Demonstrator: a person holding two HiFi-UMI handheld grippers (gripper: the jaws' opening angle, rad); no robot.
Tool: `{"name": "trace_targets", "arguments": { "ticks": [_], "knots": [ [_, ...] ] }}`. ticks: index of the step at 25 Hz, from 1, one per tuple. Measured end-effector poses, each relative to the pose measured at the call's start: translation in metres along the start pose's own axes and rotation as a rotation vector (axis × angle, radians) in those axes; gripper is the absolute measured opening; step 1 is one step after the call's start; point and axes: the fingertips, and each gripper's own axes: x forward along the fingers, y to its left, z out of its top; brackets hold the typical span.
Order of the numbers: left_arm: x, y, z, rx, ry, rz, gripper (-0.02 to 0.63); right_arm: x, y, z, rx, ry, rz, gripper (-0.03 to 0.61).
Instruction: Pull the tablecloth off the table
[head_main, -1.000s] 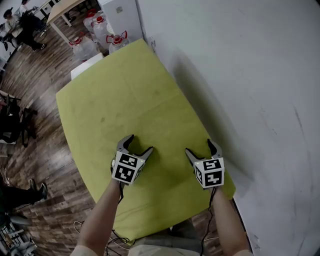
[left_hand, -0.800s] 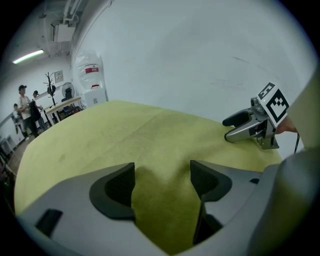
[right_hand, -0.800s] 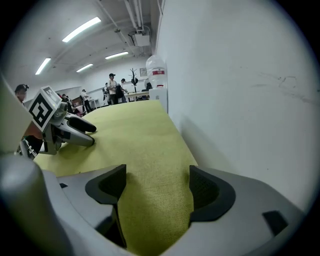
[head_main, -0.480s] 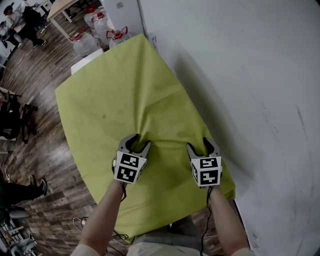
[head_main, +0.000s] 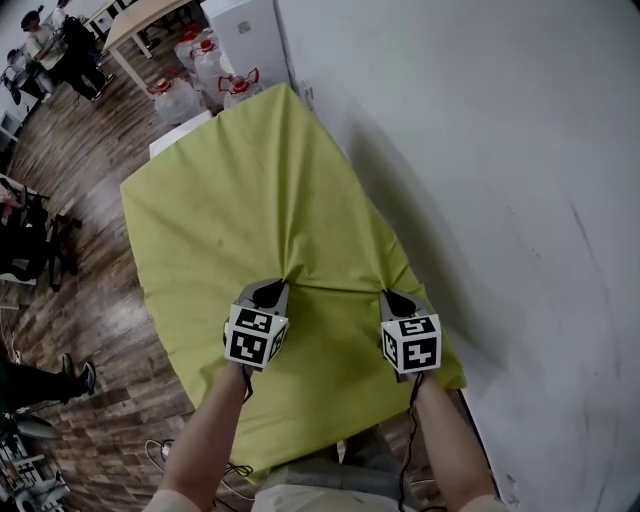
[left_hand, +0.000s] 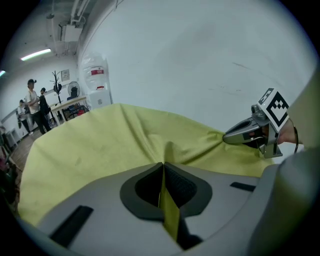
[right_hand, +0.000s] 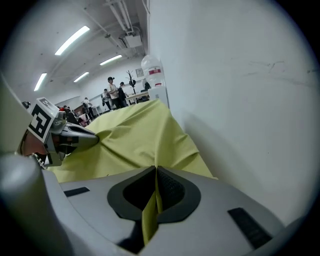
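Note:
A yellow-green tablecloth (head_main: 240, 200) covers the table beside the white wall. My left gripper (head_main: 278, 285) is shut on a pinched fold of the tablecloth (left_hand: 167, 215) near the front edge. My right gripper (head_main: 388, 296) is shut on another fold of the tablecloth (right_hand: 148, 220) closer to the wall. Creases run across the cloth from both pinches and between them. In the left gripper view the right gripper (left_hand: 226, 138) shows at the right, nipping the cloth. The left gripper (right_hand: 95, 138) appears at the left of the right gripper view, doing the same.
A white wall (head_main: 480, 150) runs along the table's right side. Water jugs (head_main: 235, 85) and a white cabinet (head_main: 245, 30) stand past the far end. People sit at a wooden table (head_main: 130, 25) at the back left. Wood floor (head_main: 70, 290) lies to the left.
Both grippers went from open over the flat cloth to shut on pinched folds. The cloth has gathered into creases towards the jaws.

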Motion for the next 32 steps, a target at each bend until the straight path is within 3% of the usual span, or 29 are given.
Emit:
{"name": "trace_targets", "arguments": {
  "ticks": [5, 12, 17, 27, 32],
  "knots": [
    [-0.037, -0.005, 0.022, -0.001, -0.048, 0.014, 0.021, -0.037, 0.010, 0.023, 0.055, -0.129, 0.033, 0.031],
    [-0.118, -0.001, 0.026, -0.092, -0.139, 0.059, 0.021, -0.098, 0.056, 0.058, 0.044, -0.238, 0.103, 0.032],
    [-0.162, -0.009, 0.041, -0.105, -0.186, 0.066, 0.021, -0.147, 0.078, 0.080, 0.009, -0.303, 0.114, 0.031],
    [-0.272, -0.029, 0.123, -0.015, -0.386, 0.103, 0.021, -0.268, 0.111, 0.155, -0.079, -0.517, 0.163, 0.031],
    [-0.334, -0.053, 0.165, 0.093, -0.497, 0.121, 0.021, -0.340, 0.125, 0.184, -0.130, -0.634, 0.167, 0.032]
  ]
}}
